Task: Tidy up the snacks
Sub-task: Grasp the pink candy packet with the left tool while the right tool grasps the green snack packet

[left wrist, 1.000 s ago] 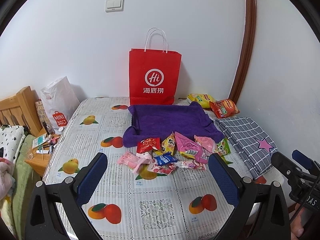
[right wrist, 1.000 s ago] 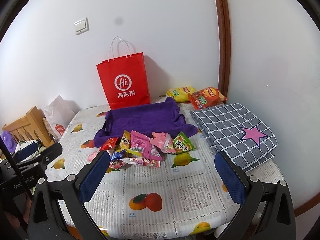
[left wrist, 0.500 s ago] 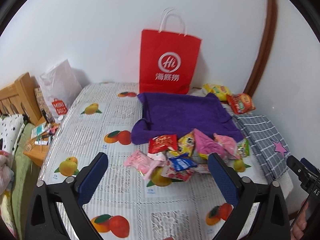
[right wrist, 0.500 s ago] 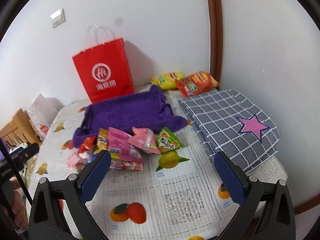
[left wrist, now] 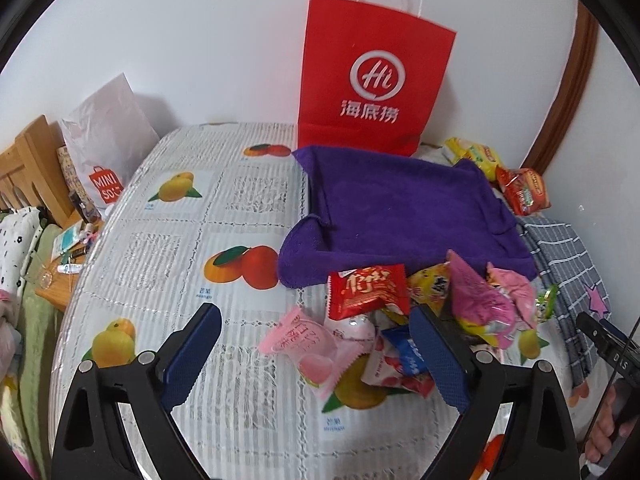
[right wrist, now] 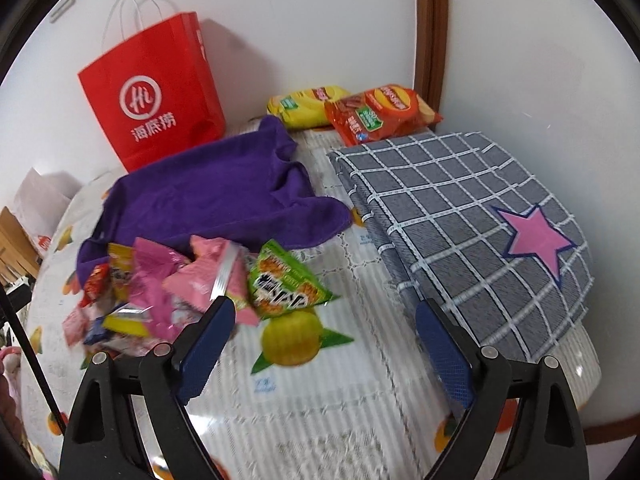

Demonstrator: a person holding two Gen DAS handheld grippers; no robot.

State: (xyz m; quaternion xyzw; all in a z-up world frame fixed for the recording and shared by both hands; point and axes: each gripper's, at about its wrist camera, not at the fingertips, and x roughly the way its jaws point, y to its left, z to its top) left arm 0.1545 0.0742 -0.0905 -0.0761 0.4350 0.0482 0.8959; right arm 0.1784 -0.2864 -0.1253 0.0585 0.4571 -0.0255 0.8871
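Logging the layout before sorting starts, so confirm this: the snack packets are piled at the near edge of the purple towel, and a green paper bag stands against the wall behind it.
One detail is wrong: the paper bag is red, not green, as the left wrist view shows. The rest holds: the snack packets are piled at the near edge of the purple towel, and the bag stands against the wall behind it.

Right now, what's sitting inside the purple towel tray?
The purple towel tray looks empty; the snack pile lies on the tablecloth at its near edge. That raised near edge hides a strip of its floor.
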